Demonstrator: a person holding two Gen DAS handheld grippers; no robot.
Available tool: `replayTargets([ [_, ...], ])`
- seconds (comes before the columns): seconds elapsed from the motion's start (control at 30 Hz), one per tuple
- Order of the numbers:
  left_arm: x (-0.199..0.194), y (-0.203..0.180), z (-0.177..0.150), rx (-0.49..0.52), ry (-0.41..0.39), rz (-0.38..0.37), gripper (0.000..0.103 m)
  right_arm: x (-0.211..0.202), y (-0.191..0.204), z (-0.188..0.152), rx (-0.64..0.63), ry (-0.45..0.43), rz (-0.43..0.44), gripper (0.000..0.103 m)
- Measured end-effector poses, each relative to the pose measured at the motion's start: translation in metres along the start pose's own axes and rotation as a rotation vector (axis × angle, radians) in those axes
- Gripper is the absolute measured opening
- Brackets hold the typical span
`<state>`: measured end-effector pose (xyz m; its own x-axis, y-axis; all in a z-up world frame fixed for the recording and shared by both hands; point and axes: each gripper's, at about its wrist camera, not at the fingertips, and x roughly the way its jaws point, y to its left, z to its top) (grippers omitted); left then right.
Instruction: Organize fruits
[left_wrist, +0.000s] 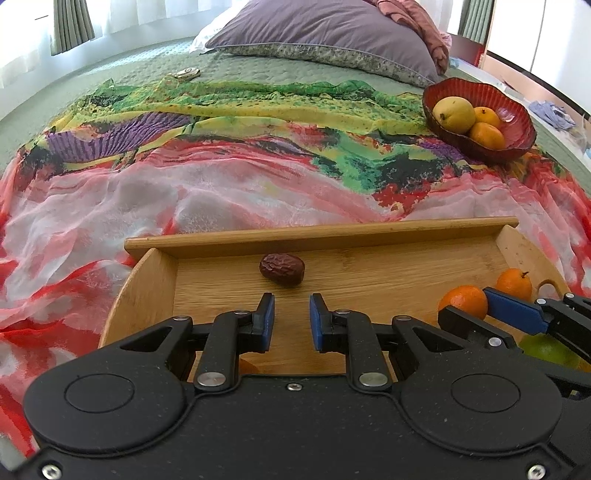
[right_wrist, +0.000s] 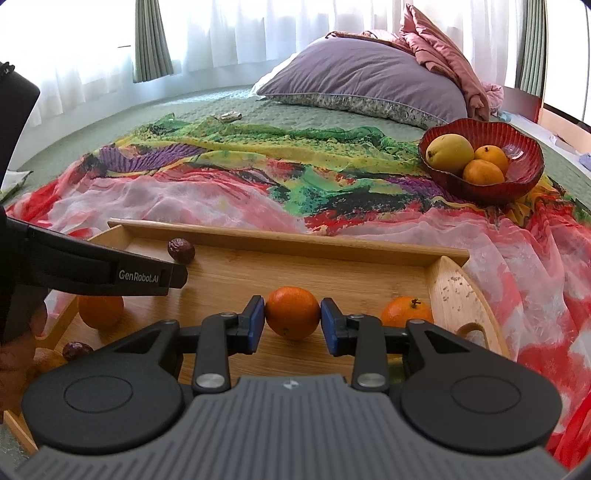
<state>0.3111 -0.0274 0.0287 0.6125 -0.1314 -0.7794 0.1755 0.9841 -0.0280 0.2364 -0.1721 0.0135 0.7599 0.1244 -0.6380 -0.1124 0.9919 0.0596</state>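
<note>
A wooden tray (left_wrist: 317, 236) (right_wrist: 288, 242) lies on the bed in front of me. My left gripper (left_wrist: 291, 321) is open and empty, just short of a wrinkled red date (left_wrist: 282, 269) (right_wrist: 181, 250) near the tray's far wall. My right gripper (right_wrist: 292, 320) has its pads on both sides of an orange (right_wrist: 292, 312) (left_wrist: 463, 301) that rests on the tray. Another small orange (right_wrist: 406, 312) (left_wrist: 514, 283) sits to its right. A third orange (right_wrist: 100, 310) and a second date (right_wrist: 75, 350) lie at the tray's left. A red bowl (left_wrist: 517, 122) (right_wrist: 524, 155) at the far right holds a yellow fruit and two oranges.
A colourful scarf (left_wrist: 229, 166) covers the green bedspread. A purple pillow (left_wrist: 325, 29) and pink bedding lie at the head of the bed. A green fruit (left_wrist: 546, 349) shows behind the right gripper. A small shell-like object (left_wrist: 186, 73) lies far left.
</note>
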Motion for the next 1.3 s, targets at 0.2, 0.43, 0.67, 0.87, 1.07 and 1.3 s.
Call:
replayTargets([
  [0.2,-0.020,0.001,-0.002,-0.006,-0.032,0.005,0.039,-0.013,0.000,0.000,0.002,-0.037,0.013,0.045],
  [0.43,-0.057,0.003,-0.012,0.026,-0.114,0.036,0.059,-0.041,0.005,-0.002,-0.042,-0.119,-0.016,0.063],
  [0.67,-0.101,0.001,-0.048,0.034,-0.201,0.047,0.075,-0.076,0.000,-0.010,-0.038,-0.192,-0.043,0.075],
  [0.87,-0.129,0.007,-0.085,-0.028,-0.241,0.043,0.089,-0.099,-0.004,-0.022,-0.030,-0.230,-0.053,0.086],
  [1.07,-0.146,0.007,-0.111,-0.032,-0.242,0.039,0.090,-0.122,-0.002,-0.038,-0.056,-0.265,-0.067,0.089],
  [1.3,-0.160,0.003,-0.130,-0.034,-0.261,0.029,0.096,-0.138,0.002,-0.056,-0.070,-0.278,-0.063,0.091],
])
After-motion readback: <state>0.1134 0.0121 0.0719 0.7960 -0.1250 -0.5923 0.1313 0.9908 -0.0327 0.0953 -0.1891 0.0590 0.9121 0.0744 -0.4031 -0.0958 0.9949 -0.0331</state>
